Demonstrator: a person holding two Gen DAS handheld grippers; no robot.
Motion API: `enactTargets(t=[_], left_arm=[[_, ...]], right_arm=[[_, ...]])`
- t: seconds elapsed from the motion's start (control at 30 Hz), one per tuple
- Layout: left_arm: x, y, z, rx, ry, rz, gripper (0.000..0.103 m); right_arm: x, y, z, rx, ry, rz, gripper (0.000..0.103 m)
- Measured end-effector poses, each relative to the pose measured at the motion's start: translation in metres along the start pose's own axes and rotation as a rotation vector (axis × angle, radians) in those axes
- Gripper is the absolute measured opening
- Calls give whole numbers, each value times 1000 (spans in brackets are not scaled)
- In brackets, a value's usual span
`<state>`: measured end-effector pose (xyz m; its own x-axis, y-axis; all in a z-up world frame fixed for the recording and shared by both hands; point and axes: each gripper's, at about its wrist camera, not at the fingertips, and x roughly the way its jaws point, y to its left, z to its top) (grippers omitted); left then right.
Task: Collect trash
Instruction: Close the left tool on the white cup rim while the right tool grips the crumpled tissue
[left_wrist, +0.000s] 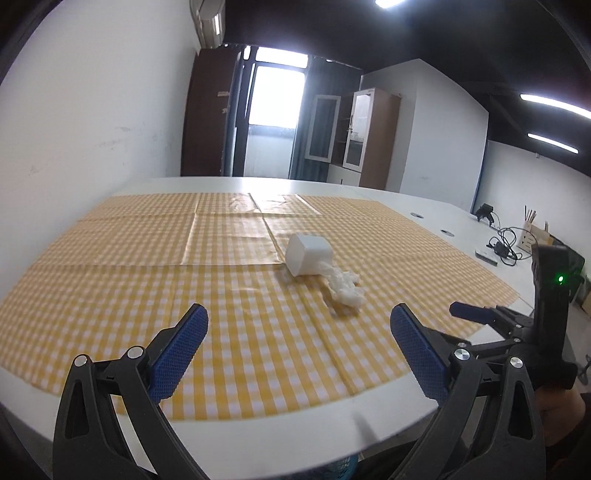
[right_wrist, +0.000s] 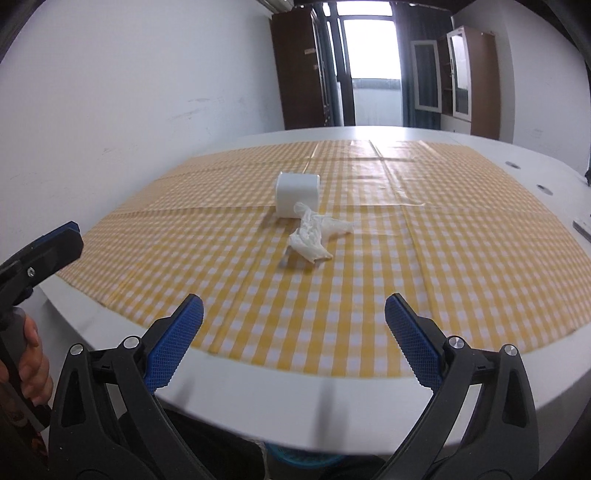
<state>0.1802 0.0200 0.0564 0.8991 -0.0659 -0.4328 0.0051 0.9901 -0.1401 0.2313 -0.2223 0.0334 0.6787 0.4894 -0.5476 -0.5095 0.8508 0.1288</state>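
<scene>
A small white container (left_wrist: 308, 258) (right_wrist: 297, 199) lies tipped on its side on the yellow checked tablecloth (left_wrist: 147, 280) (right_wrist: 461, 266). Crumpled white tissue (left_wrist: 345, 286) (right_wrist: 314, 236) spills from its mouth onto the cloth. My left gripper (left_wrist: 299, 317) hangs over the table's near edge, well short of the tissue, open with nothing between its blue pads. My right gripper (right_wrist: 293, 308) is likewise open and empty above the near edge. The right gripper also shows at the right of the left wrist view (left_wrist: 476, 314), and the left one at the left of the right wrist view (right_wrist: 55, 243).
The white table (left_wrist: 280, 432) (right_wrist: 295, 402) curves along its near edge. A rim of a blue basket (right_wrist: 303, 458) (left_wrist: 343, 466) peeks out below that edge. Cables, a wooden holder with sticks (left_wrist: 532, 232) and small devices sit at the far right. Cabinets and a bright door stand behind.
</scene>
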Motion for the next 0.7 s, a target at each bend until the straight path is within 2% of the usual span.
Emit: enactTargets(t=[0.33,0.5,0.7], left_arm=[[82,27,28,-48,103,-71,97],[125,34,36,-53,167,-91,97],[175,30,43,-11,222,-165,97]], right_arm=[[71,-15,35,14,136,0,94],[103,-23,47,36,190,-2,89],[134,-31,57,67,255,20,65]])
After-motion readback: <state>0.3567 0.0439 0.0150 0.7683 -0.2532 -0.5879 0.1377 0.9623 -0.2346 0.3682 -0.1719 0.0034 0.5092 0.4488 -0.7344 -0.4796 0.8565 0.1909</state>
